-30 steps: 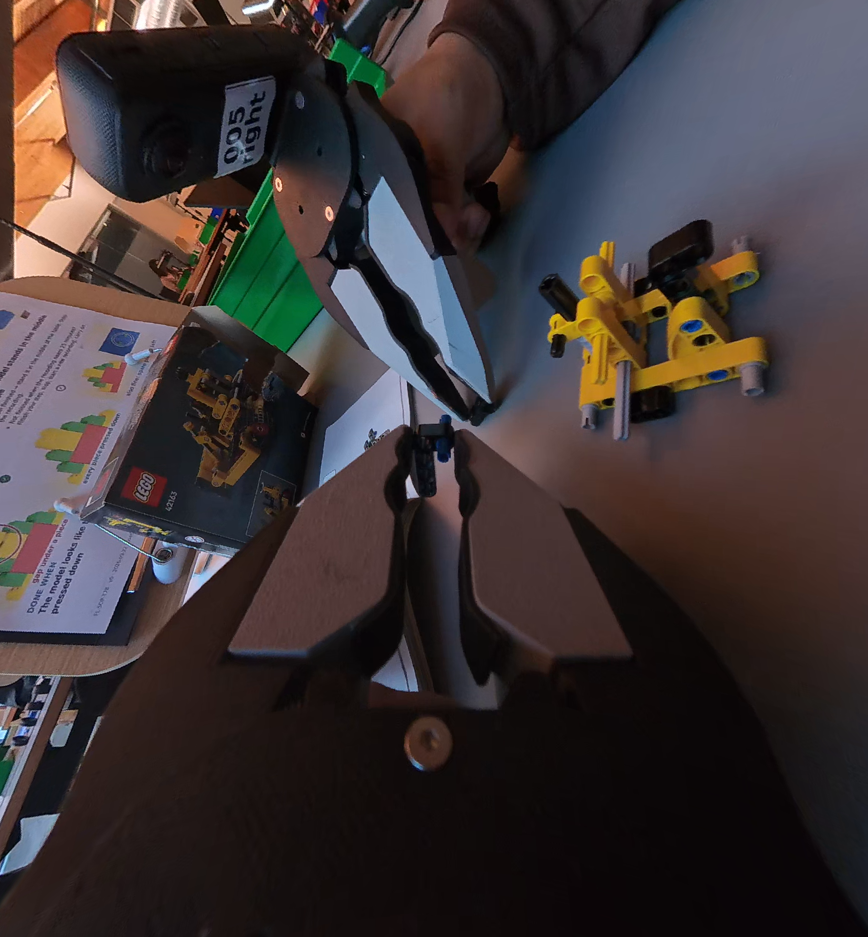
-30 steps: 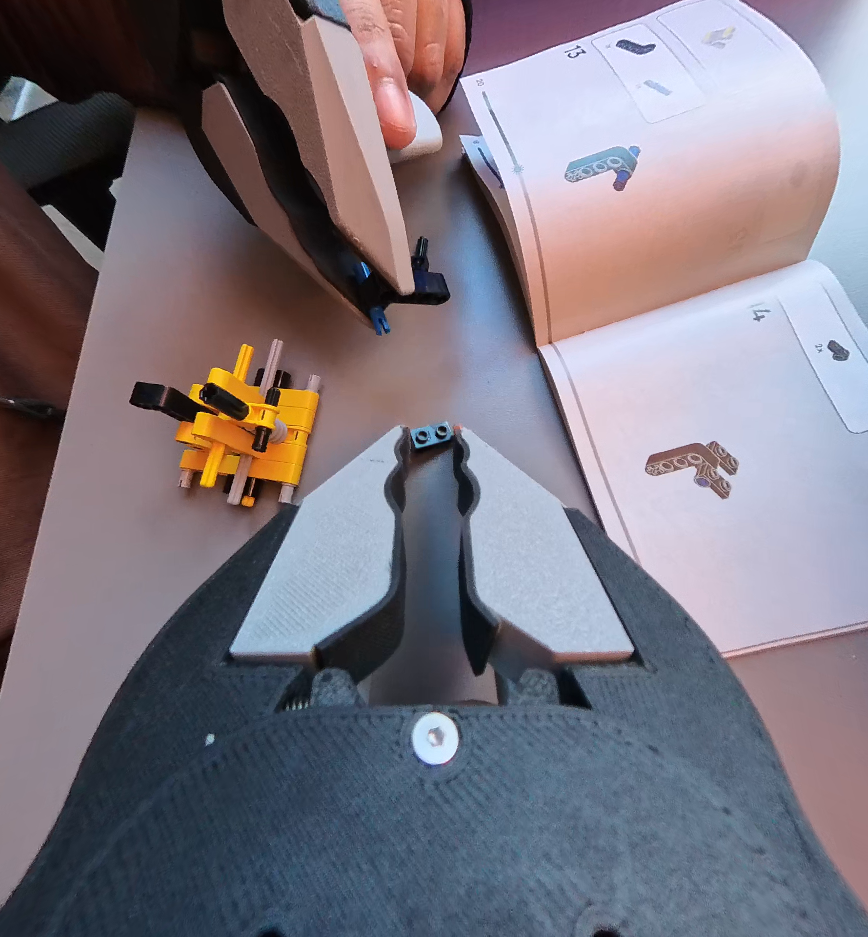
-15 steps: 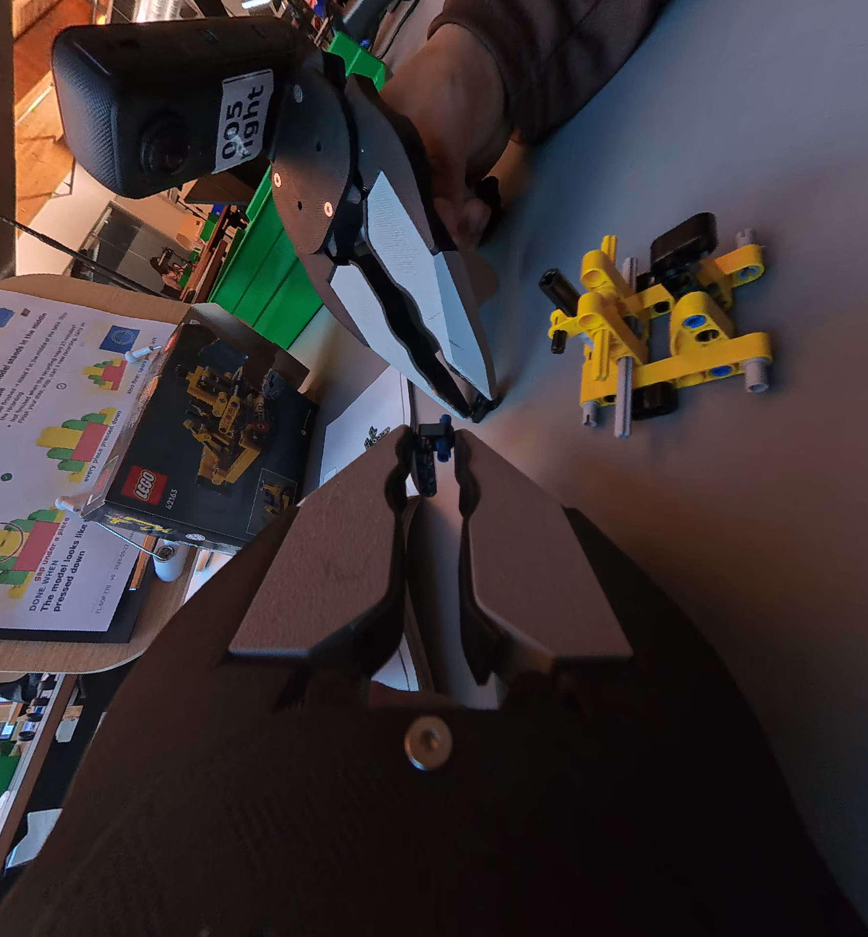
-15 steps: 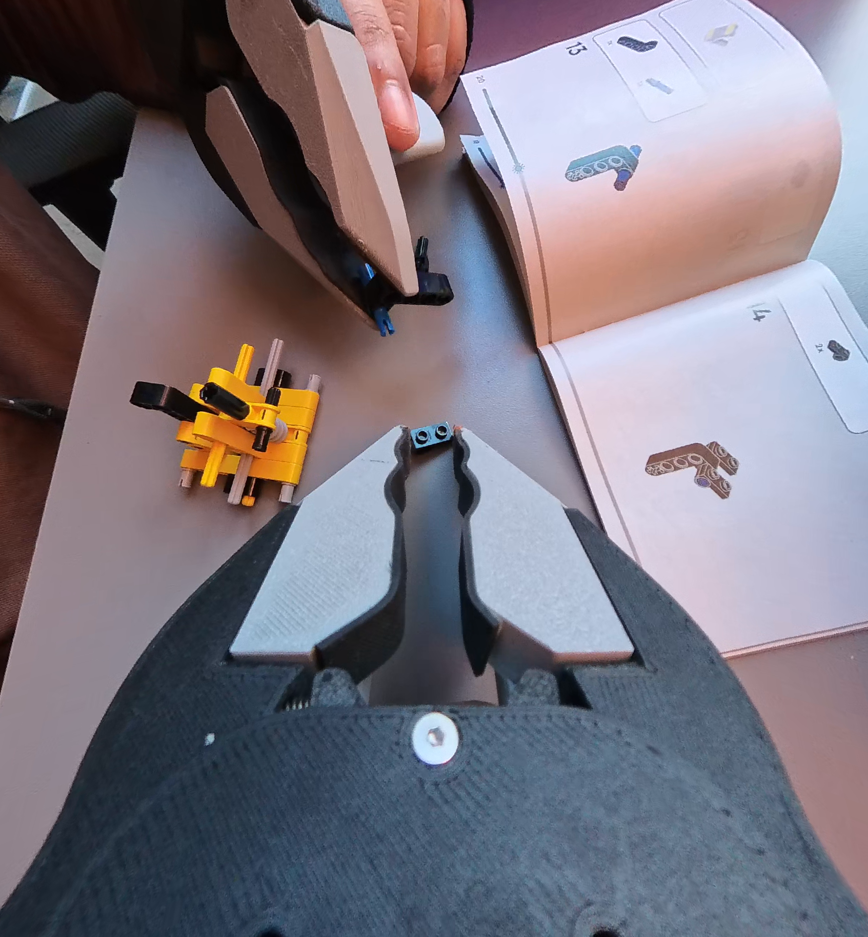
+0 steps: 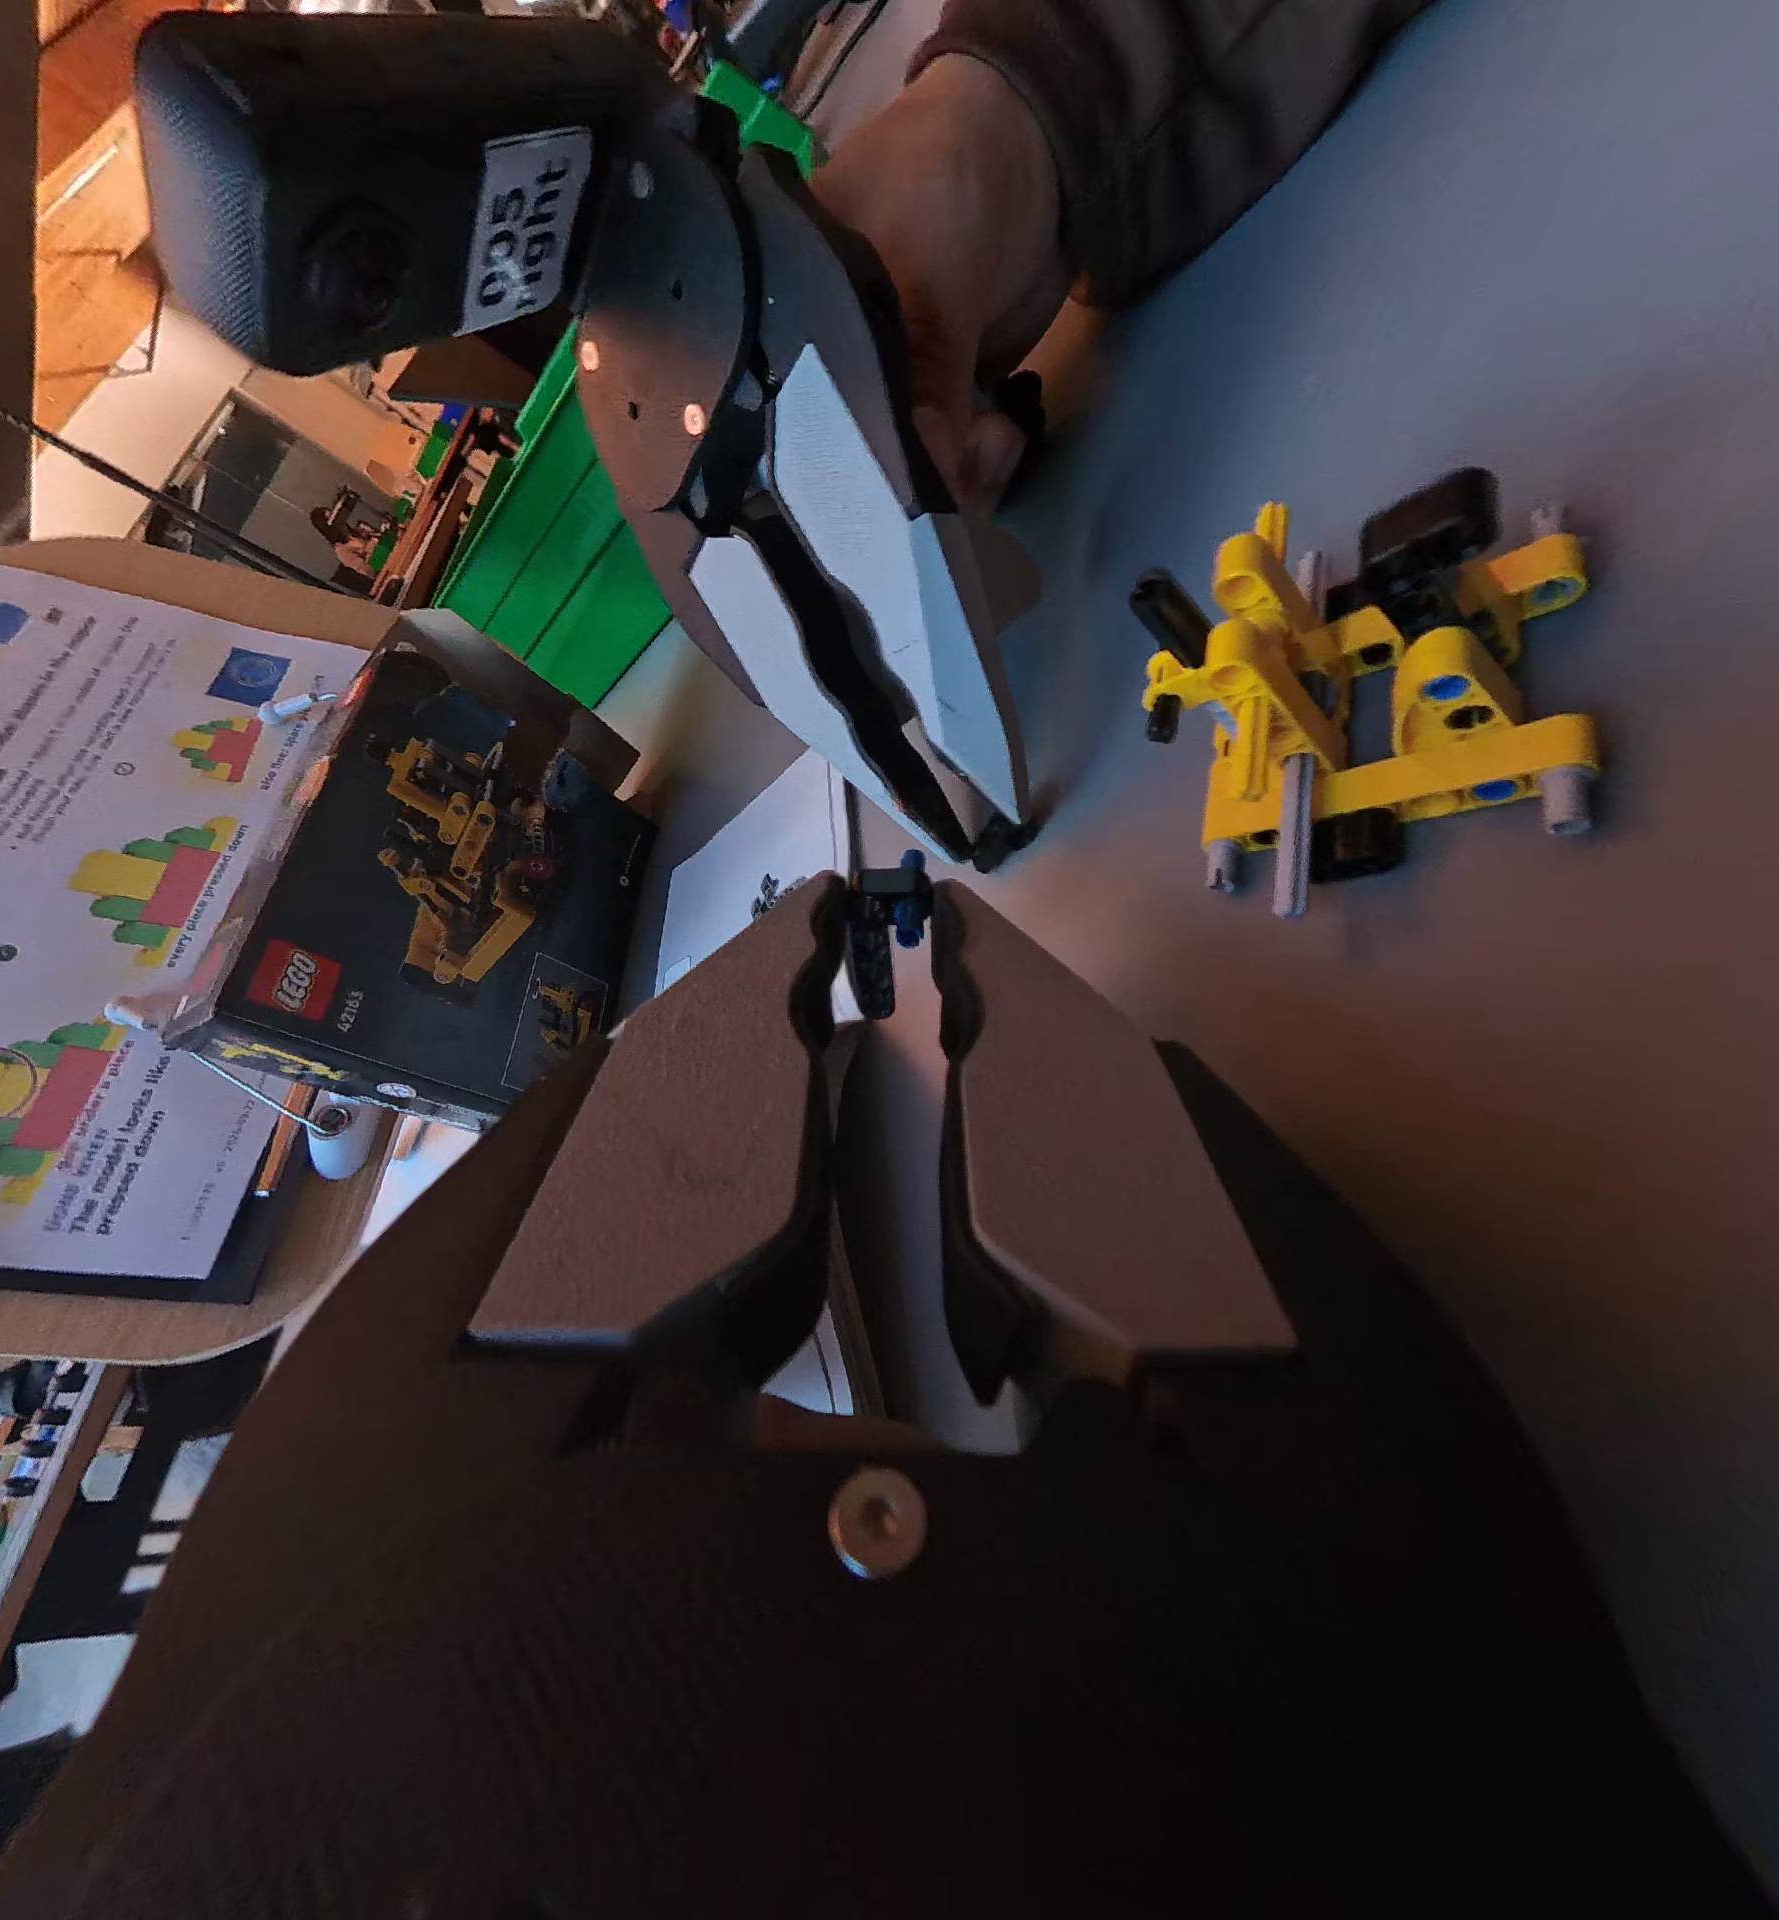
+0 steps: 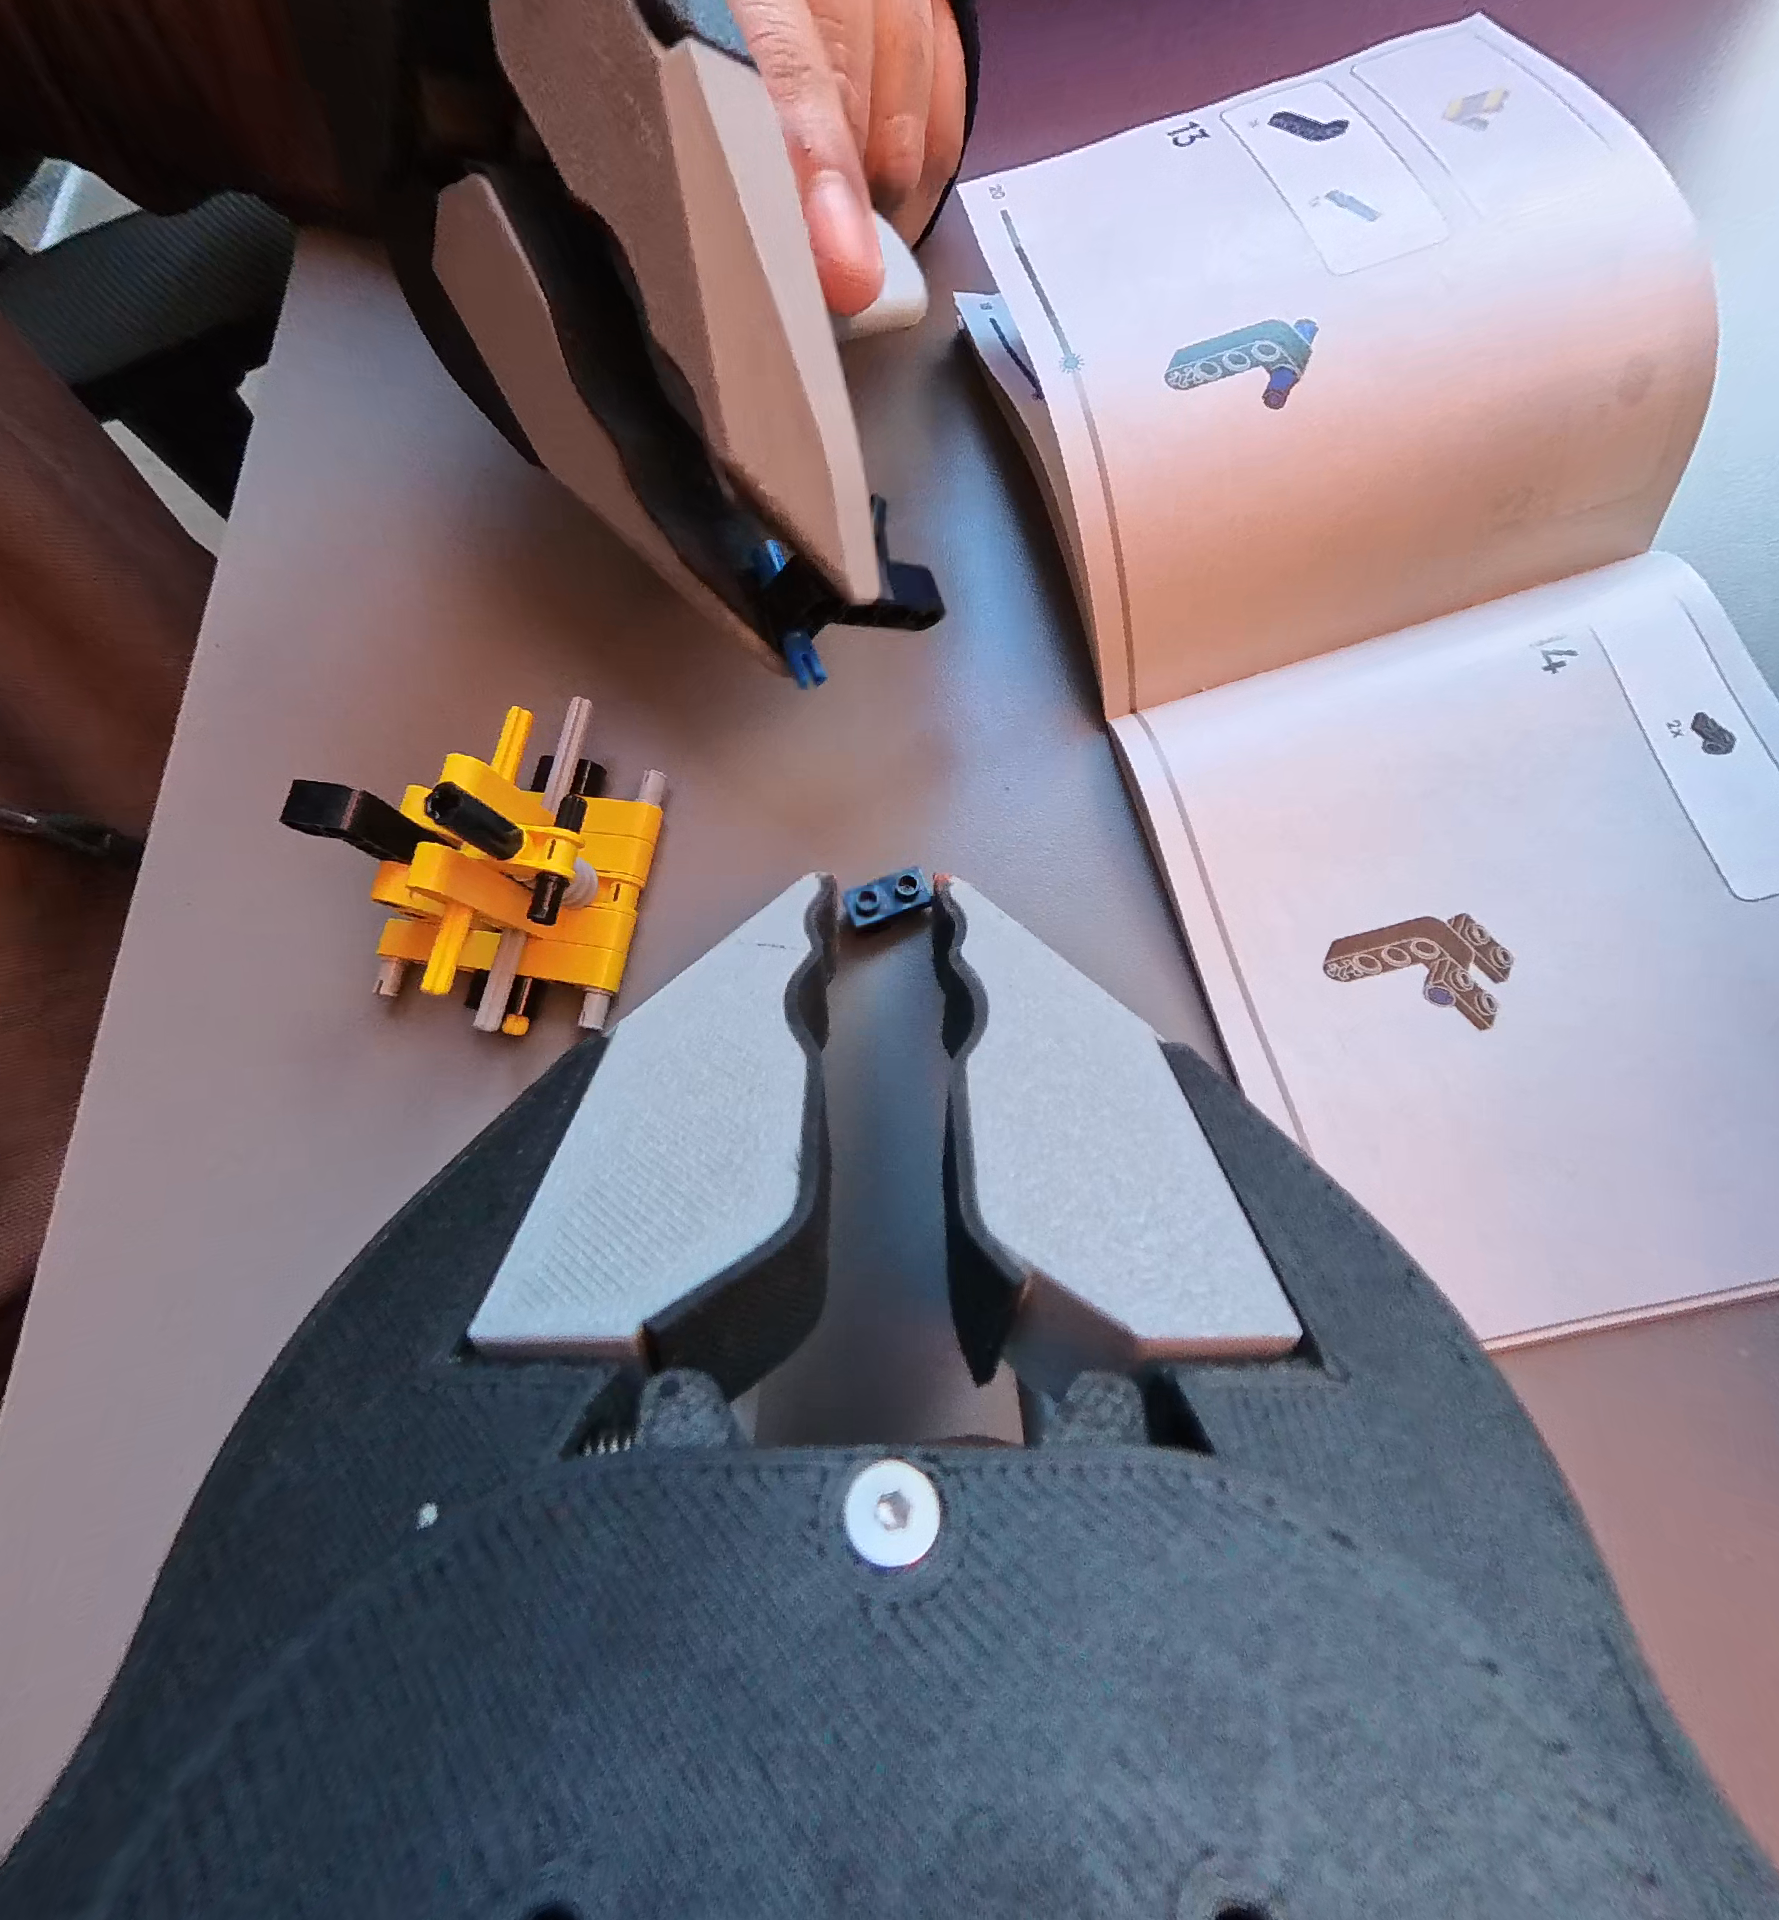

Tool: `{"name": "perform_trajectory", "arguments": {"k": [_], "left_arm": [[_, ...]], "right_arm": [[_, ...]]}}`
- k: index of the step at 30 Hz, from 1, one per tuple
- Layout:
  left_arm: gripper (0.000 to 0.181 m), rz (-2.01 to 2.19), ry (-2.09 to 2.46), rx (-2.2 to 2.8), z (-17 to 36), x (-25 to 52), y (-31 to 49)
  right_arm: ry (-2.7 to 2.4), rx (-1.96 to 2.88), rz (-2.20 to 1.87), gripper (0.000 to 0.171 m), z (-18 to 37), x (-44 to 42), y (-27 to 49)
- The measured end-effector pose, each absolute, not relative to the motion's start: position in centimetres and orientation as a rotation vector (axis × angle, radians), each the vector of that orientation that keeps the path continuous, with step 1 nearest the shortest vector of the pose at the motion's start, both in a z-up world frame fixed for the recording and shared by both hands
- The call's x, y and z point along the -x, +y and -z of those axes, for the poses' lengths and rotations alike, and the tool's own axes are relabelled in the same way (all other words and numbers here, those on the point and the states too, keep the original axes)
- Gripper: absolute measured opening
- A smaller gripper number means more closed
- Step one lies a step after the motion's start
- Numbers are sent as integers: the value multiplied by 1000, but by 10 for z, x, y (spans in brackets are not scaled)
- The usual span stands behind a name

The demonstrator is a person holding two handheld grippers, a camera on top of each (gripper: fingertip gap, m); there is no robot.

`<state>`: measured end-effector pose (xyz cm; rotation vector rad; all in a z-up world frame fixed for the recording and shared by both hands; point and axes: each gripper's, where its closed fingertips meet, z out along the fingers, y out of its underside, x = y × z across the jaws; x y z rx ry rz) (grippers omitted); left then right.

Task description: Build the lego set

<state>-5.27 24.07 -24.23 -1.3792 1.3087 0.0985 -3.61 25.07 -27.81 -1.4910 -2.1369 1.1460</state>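
My left gripper [image 5: 883,891] is shut on a black angled beam [image 5: 872,961] with a blue pin [image 5: 906,914] in it, held above the grey table [image 5: 1487,1143]. In the right wrist view the beam [image 6: 895,603] sticks out of the left gripper's tips [image 6: 812,623]. My right gripper [image 6: 887,883] is shut on a small black two-hole connector [image 6: 890,900]. It shows in the left wrist view [image 5: 989,831], tips close to the beam. A yellow partly built assembly [image 6: 511,862] with grey axles lies on the table, also in the left wrist view [image 5: 1384,707].
An open instruction booklet [image 6: 1436,623] lies to the right of the grippers. The set's black box [image 5: 417,883] and a printed sheet [image 5: 64,883] stand at the table's far side. A person's hands [image 6: 854,156] hold the grippers. There is about 5 centimetres between the tips of the two grippers.
Almost nothing. The left gripper with the beam has drifted very slightly toward the right gripper's tips. Both grips are the same.
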Motion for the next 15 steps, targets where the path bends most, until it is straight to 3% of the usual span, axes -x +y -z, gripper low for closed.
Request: {"name": "perform_trajectory", "arguments": {"k": [15], "left_arm": [[13,85,979,1635,224,59,259]], "right_arm": [[-2063,1438,-1223,20,260,39,253]]}}
